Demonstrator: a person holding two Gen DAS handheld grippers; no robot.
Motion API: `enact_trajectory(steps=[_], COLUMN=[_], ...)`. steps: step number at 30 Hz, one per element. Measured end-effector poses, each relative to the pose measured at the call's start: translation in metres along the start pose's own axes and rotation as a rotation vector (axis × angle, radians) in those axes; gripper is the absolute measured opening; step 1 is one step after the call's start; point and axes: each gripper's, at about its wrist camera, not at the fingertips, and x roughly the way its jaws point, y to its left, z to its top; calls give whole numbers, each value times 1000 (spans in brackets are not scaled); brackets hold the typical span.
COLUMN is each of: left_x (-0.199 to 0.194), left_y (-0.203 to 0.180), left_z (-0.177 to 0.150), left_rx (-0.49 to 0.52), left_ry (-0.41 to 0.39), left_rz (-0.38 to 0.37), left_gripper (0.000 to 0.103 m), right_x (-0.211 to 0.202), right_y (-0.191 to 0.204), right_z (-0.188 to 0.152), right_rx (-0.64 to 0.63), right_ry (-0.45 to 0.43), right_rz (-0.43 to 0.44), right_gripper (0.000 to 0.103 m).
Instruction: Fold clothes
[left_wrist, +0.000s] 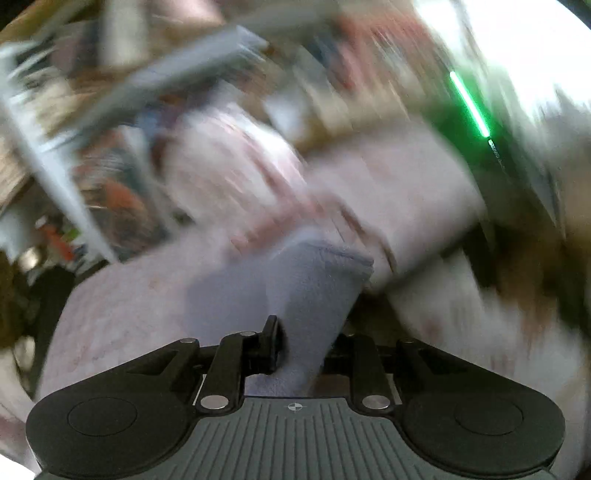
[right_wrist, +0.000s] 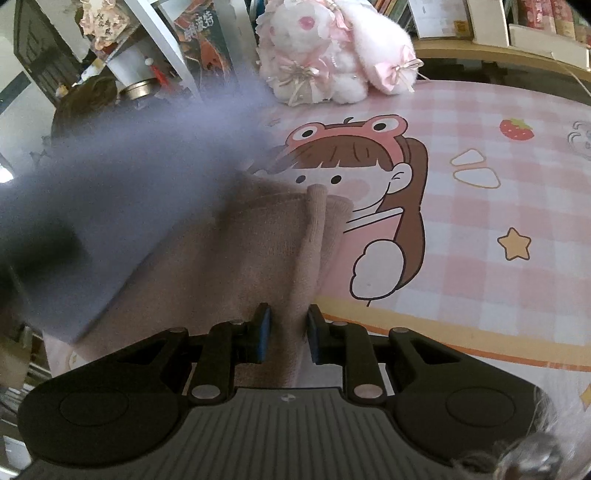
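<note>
The left gripper (left_wrist: 299, 343) had its jaws closed on a fold of pale lavender-grey cloth (left_wrist: 314, 284), which rose from between them toward twelve o'clock and ended in a rounded, hemmed edge. Only the black finger (left_wrist: 271, 343) at nine o'clock of the cloth showed plainly; the fabric covered the other. Everything beyond was smeared by motion blur. A pale pink mass (left_wrist: 369, 184) spread behind the cloth, too blurred to tell what it was. At two o'clock a bright green streak of light (left_wrist: 469, 103) slanted across a dark shape.
</note>
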Motion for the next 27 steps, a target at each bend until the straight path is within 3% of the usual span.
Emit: enact_trajectory(steps=[1, 4, 9, 11, 16, 19, 21, 27], left_x=[6, 13, 8, 4, -4, -9, -12, -21], left_y=[-14, -41, -33, -30, -32, -18, -6, 31], left_z=[-5, -17, -13, -10, -3, -4, -6, -10], left_rx=[50, 136, 72, 49, 28, -79, -167, -431], left_ry=[16, 4, 5, 6, -16, -37, -52, -98], left_rz=[30, 111, 114, 114, 133, 94, 58, -50], left_gripper=[29, 29, 33, 33, 33, 32, 24, 19], right_x=[0, 1, 0, -4, -23, -37, -44, -50], right_y=[-1, -3, -7, -9, -22, -34, -42, -57], right_z=[0, 2, 5, 5, 0, -4, -6, -7], right_rx=[-1, -7, -4, 6, 65, 138, 203, 419], right_ry=[2, 12, 28, 31, 15, 2, 3, 13], right_rz=[5, 18, 34, 34, 56, 98, 144, 354], right_gripper=[19, 19, 19, 25, 28, 36, 42, 65])
